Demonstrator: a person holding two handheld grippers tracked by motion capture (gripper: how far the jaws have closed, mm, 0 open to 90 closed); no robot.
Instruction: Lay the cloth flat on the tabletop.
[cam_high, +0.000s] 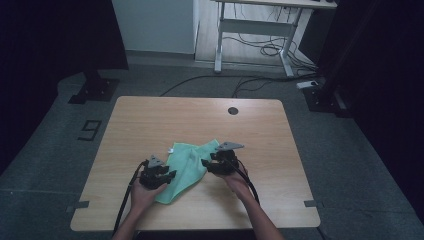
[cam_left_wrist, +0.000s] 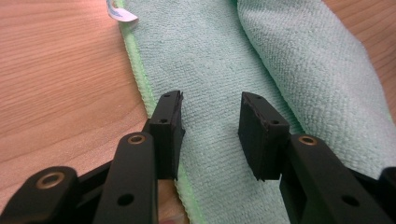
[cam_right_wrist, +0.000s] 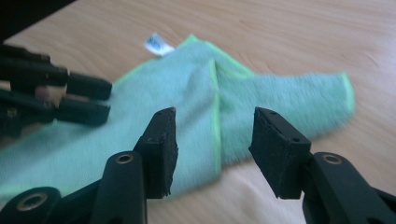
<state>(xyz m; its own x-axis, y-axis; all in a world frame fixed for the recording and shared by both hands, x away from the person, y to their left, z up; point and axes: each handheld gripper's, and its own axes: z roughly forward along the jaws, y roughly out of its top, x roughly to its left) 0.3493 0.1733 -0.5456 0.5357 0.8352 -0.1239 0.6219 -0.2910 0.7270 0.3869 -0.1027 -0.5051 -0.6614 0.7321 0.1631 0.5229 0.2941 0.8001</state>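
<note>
From the high view I see a light wooden rectangular surface (cam_high: 150, 120) with a mint-green microfibre cloth (cam_high: 187, 165) lying partly folded near its middle, a small white label (cam_high: 171, 150) at the cloth's far left corner. There is no container on it; the cloth simply lies flat on the wood. My left hand-held gripper (cam_high: 167, 176) sits at the cloth's left edge, held low with the forearm coming in from the bottom. My right hand-held gripper (cam_high: 206, 164) sits at the cloth's right side, angled in toward the left one, its grey three-cornered plate on top. A black cable (cam_high: 125, 200) trails back from the left one.

In the left gripper view, the left hand-held gripper (cam_left_wrist: 212, 123) points down at the cloth (cam_left_wrist: 210, 56), its jaws standing apart with nothing between the pads. One pad hovers over the bright green hem, the other over the flat terry weave, beside a thick folded ridge.

In the right gripper view, the right hand-held gripper (cam_right_wrist: 215, 140) is spread open and empty, tilted low over the near edge of the cloth (cam_right_wrist: 280, 102). The folded flap lies beyond its jaws, and the left hand-held gripper (cam_right_wrist: 102, 100) shows at the left over the cloth.
</note>
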